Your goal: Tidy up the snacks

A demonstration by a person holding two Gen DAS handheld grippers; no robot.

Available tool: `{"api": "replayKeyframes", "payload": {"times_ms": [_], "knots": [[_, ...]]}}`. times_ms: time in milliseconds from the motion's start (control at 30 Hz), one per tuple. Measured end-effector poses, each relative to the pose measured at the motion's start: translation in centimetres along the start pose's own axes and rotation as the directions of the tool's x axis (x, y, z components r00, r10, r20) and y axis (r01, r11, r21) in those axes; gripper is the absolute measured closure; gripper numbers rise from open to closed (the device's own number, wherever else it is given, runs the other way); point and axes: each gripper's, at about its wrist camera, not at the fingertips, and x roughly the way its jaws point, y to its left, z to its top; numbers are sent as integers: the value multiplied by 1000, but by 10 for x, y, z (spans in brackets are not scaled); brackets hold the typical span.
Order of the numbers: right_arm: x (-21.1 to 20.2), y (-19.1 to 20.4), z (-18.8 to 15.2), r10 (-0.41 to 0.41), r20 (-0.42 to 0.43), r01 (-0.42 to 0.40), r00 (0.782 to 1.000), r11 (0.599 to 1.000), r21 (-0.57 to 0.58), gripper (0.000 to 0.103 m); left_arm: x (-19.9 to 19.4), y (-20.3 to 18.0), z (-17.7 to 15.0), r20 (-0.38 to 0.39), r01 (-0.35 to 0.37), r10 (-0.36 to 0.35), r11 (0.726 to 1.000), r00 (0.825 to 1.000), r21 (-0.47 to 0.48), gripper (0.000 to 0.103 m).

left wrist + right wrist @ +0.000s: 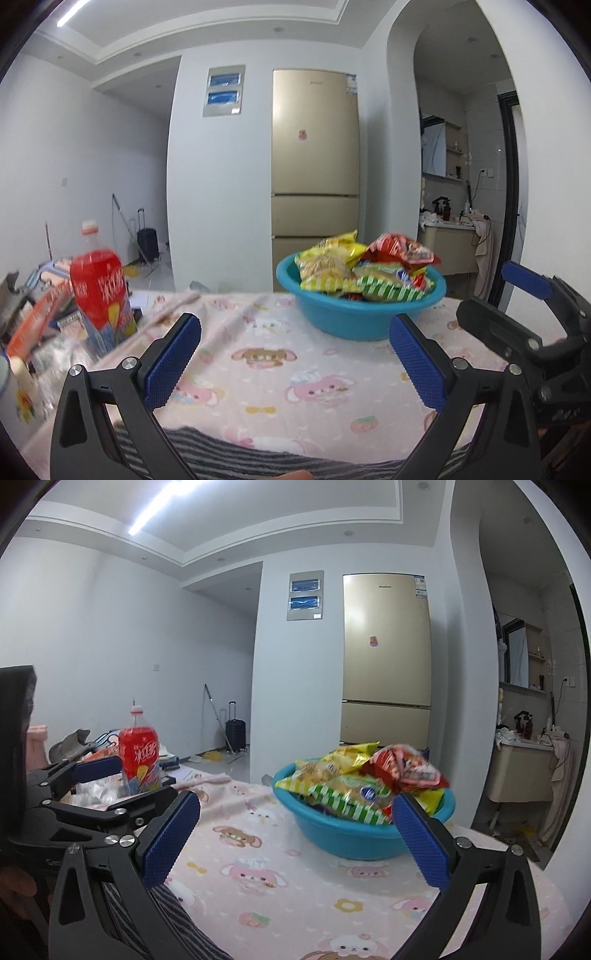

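A blue plastic basin (pixel 354 317) (pixel 347 834) stands on the pink cartoon tablecloth (pixel 280 373) (pixel 258 878), heaped with snack packets (pixel 365 269) (pixel 362 779) in yellow, red and green-striped wrappers. My left gripper (pixel 295 358) hangs open over the cloth, short of the basin, nothing between its blue pads. My right gripper (pixel 295 834) is open too, its right pad close in front of the basin. Each gripper shows in the other's view: the right gripper (pixel 517 306) at the right edge, the left gripper (pixel 99 790) at the left.
A red drink bottle (pixel 101 288) (pixel 140 757) stands at the table's left among boxes and clutter (pixel 40 317). A striped cloth (pixel 221 454) lies at the near edge. Behind the table are a gold fridge (pixel 316 155), a suitcase (pixel 147 240) and a washroom doorway.
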Motion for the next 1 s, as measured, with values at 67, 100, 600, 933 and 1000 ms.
{"api": "replayKeyframes", "payload": {"times_ms": [67, 100, 600, 933, 1000], "knots": [[4, -3, -9, 8, -13, -8, 1000, 1000, 15, 0, 8, -1, -7, -34, 2, -2, 1000, 999, 10, 0], [6, -4, -13, 7, -33, -6, 999, 1000, 21, 0, 12, -1, -9, -55, 7, -6, 1000, 998, 11, 0], [6, -5, -22, -83, -118, 85, 990, 996, 9, 0, 15, -6, -16, -55, 3, -1, 999, 998, 36, 0], [-1, 10, -26, -94, -120, 85, 988, 993, -77, 0, 10, -7, -15, -36, 9, -7, 999, 999, 38, 0], [-2, 10, -26, -96, -121, 88, 988, 994, -71, 0, 10, -8, -15, -36, 9, -8, 999, 999, 36, 0]]}}
